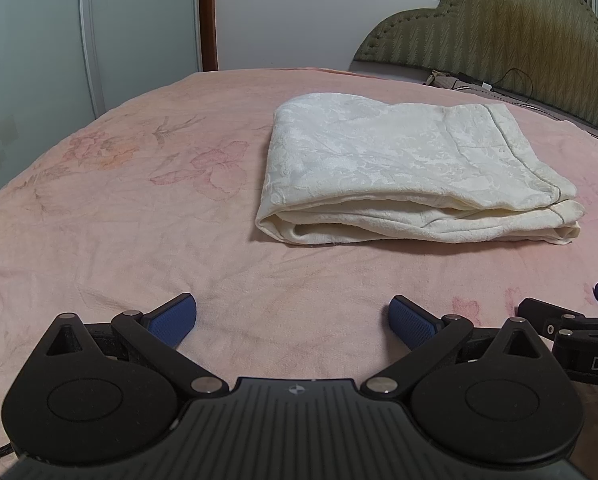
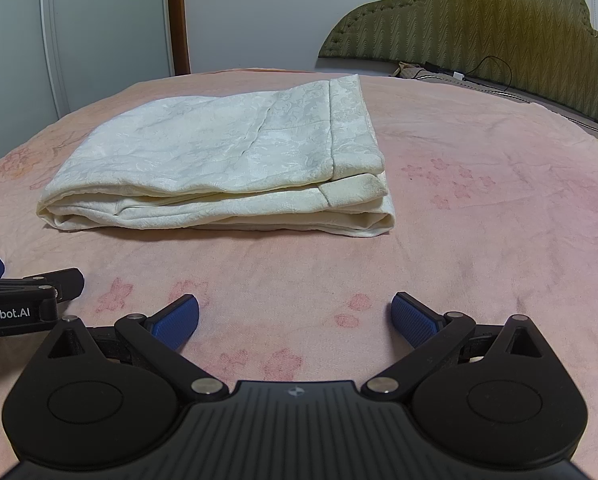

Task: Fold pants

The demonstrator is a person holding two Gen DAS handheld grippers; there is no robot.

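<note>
Cream-white patterned pants (image 1: 411,176) lie folded into a flat stacked rectangle on the pink floral bedspread (image 1: 139,208). In the right wrist view the same pants (image 2: 227,160) sit ahead and to the left, hem band on the right side. My left gripper (image 1: 293,320) hovers open over bare bedspread, short of the pants' near edge, nothing between its blue pads (image 1: 175,320). My right gripper (image 2: 295,320) is likewise open and empty, in front of the bundle. Each gripper shows at the edge of the other's view; they are side by side.
An olive padded headboard (image 2: 499,24) stands at the back right, with a cable and small items (image 2: 459,74) at its foot. White wardrobe doors (image 1: 39,40) and a brown door frame (image 1: 207,12) are beyond the bed's far left edge.
</note>
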